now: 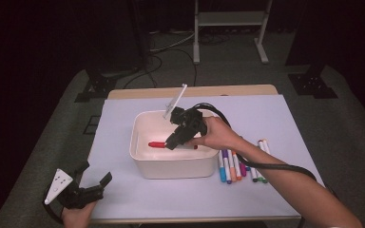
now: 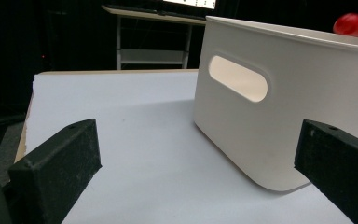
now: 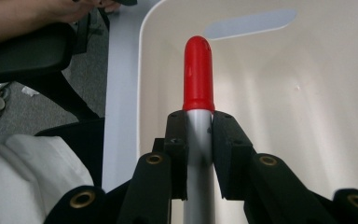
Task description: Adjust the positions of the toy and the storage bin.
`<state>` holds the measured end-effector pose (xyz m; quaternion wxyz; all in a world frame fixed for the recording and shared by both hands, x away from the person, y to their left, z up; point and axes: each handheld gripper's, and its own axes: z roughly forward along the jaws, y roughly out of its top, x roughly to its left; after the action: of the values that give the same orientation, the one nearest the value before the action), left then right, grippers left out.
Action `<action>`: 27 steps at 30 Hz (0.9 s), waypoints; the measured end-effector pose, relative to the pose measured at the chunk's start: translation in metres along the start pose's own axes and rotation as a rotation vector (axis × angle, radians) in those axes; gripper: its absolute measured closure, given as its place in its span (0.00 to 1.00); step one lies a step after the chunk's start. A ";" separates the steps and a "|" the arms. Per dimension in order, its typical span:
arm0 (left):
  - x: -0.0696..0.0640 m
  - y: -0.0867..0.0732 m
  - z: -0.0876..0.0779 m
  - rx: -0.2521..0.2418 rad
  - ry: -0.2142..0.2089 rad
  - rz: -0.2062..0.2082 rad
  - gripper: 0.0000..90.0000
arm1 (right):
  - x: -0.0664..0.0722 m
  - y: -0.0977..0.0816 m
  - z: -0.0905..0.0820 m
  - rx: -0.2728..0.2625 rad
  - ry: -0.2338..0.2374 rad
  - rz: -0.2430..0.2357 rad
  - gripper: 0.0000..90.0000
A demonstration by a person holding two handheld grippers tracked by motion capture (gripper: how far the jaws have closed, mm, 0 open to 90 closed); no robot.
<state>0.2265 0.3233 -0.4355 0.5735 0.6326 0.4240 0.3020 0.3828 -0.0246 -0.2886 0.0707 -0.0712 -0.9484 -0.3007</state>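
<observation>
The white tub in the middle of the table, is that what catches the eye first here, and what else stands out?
Yes: the white tub sits mid-table on a pale sheet, and the right gripper reaches into it, shut on a red-capped marker with a grey barrel. Just right of the tub lies a row of coloured markers. At the near left corner, the left gripper rests with its jaws wide open and nothing between them.

One white bin (image 1: 171, 166), one red-capped marker (image 3: 198, 84), about seven loose markers (image 1: 240, 166), two grippers (image 1: 88, 187)

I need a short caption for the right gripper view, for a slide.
Right claw shut on a red-capped marker, held over the white bin.
</observation>
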 end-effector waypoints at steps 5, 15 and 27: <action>0.000 0.000 0.000 0.003 0.001 -0.003 0.00 | -0.005 -0.001 0.013 0.034 0.004 -0.011 0.84; 0.001 0.000 -0.001 -0.003 0.002 -0.005 0.00 | -0.010 0.000 0.036 0.097 0.025 -0.030 0.84; 0.001 0.000 -0.002 -0.006 0.006 -0.007 0.00 | -0.012 0.000 0.060 0.194 0.053 -0.036 0.84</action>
<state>0.2256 0.3253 -0.4350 0.5749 0.6285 0.4271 0.3033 0.3896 0.0093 -0.3392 0.0970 -0.0391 -0.9719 -0.2107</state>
